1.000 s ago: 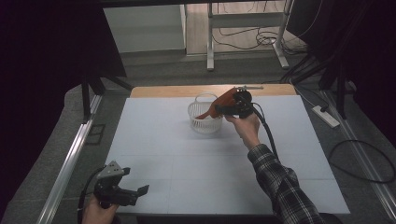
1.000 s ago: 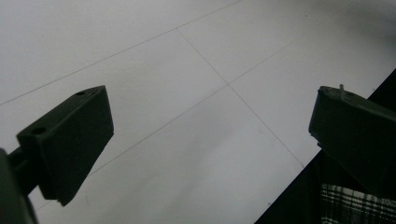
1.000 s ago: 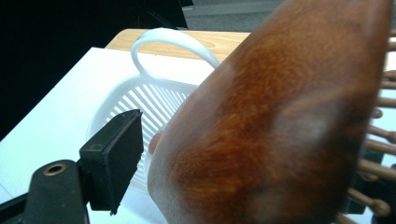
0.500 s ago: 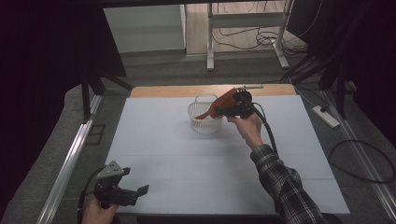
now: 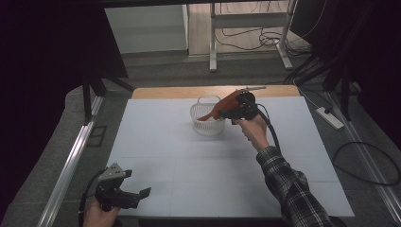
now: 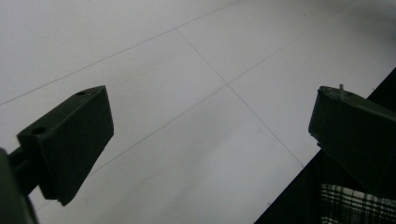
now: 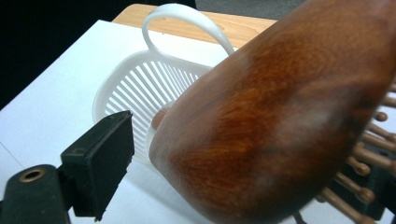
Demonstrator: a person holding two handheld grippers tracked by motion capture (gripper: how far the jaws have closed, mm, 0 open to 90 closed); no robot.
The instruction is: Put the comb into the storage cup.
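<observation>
**Hairbrush poised over the basket rim**

While we hold the wooden hairbrush (image 7: 280, 116) clenched in our right gripper (image 5: 226, 111), its narrow handle end points down into the white slatted basket (image 5: 207, 120), which stands near the far middle of the white bench (image 5: 213, 175). In the right gripper view the brush's broad back sits between the jaws, its bristle pins facing the right-hand jaw, and the handle tip dips just inside the basket's rim. Our left gripper (image 5: 137, 195) rests at the near left corner of the bench, jaws spread wide with nothing between them, well apart from the basket.

We judge the step in hand to be lowering the brush into the basket. The main risk is the basket itself: it looks light and nothing steadies it, so if the handle tip presses against the slatted wall or catches under the looped handle (image 7: 187, 21), the basket could slide or tip. Letting go too early is the other hazard, since the heavy head sits outside the rim and could lever the brush back out onto the bench. The pins may also snag a jaw on release.
</observation>
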